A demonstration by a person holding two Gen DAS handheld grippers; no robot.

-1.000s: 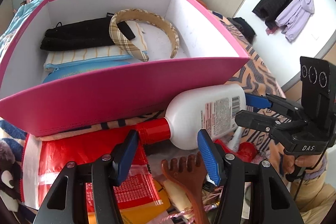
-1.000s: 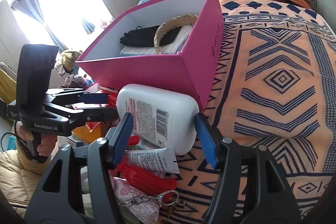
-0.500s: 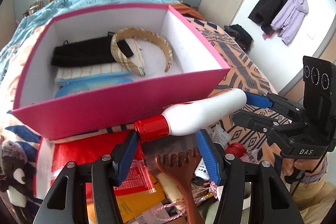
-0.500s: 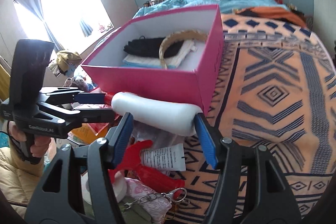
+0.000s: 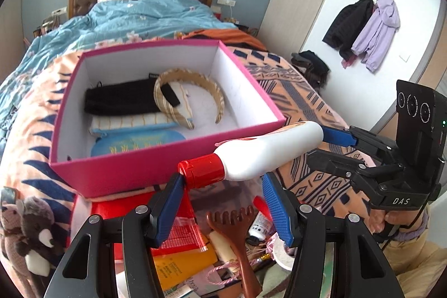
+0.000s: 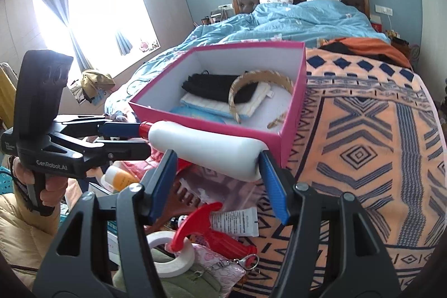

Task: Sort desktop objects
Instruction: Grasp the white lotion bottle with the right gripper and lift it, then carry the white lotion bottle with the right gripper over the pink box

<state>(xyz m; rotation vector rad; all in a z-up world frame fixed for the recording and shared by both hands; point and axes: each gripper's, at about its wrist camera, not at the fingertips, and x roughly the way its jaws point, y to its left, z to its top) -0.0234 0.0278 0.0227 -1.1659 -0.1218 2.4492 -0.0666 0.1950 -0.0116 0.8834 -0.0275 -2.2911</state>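
From the left wrist view, the left gripper [image 5: 223,197] clasps the red cap end of the white bottle [image 5: 268,155], while the right gripper [image 5: 329,147] pinches its base. Carrying it lengthwise at both ends probably keeps the long, smooth body level for the trip over the wall of the pink box [image 5: 145,175], which sits on the bed and already holds a headband [image 5: 190,94] and folded cloths. From the right wrist view, the right gripper [image 6: 218,178] grasps the bottle's [image 6: 206,150] blunt end and the left gripper [image 6: 123,138] holds the cap. A second earlier the bottle sat lower, below the box rim with its label turned up; now it rides near rim height, label rolled away.
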